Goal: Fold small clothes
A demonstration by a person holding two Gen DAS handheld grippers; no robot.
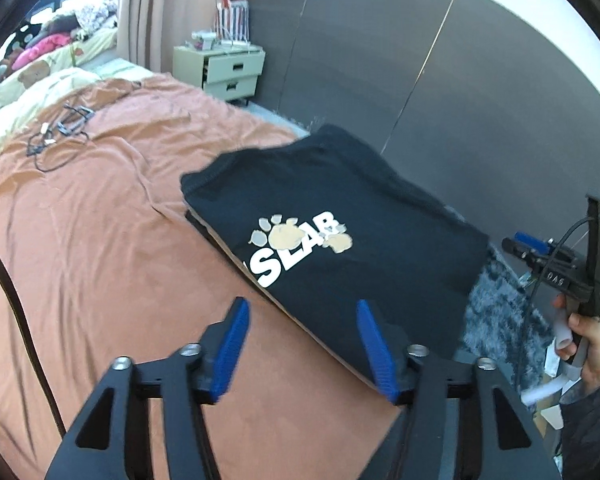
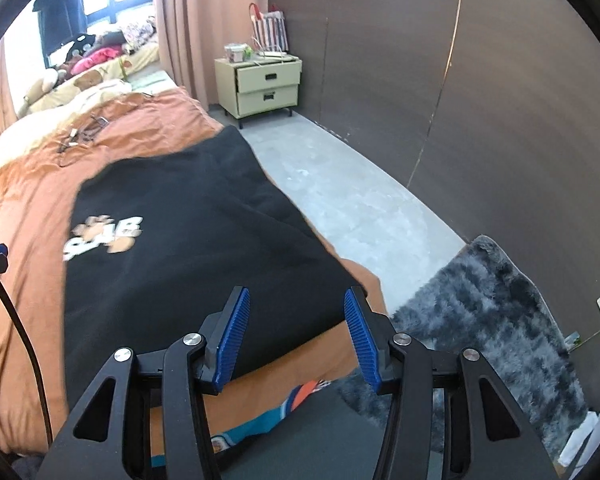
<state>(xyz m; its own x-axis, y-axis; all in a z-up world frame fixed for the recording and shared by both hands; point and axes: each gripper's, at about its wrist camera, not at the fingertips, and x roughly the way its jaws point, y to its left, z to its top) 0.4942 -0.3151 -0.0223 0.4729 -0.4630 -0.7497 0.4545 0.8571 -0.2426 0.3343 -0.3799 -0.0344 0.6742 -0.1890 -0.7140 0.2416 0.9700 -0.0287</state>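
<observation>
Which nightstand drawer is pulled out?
The top drawer of the nightstand; its front juts out and sits askew, while the bottom drawer is flush.

Folded black T-shirt (image 1: pixel 340 224) (print up) on bed

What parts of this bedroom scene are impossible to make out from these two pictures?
- Black T-shirt: its white lettering is partly folded under in the left wrist view and blurred in the right wrist view.
- Items on the nightstand: too small in both views.
- Cables on the orange bedsheet: tangled, too small.
</observation>
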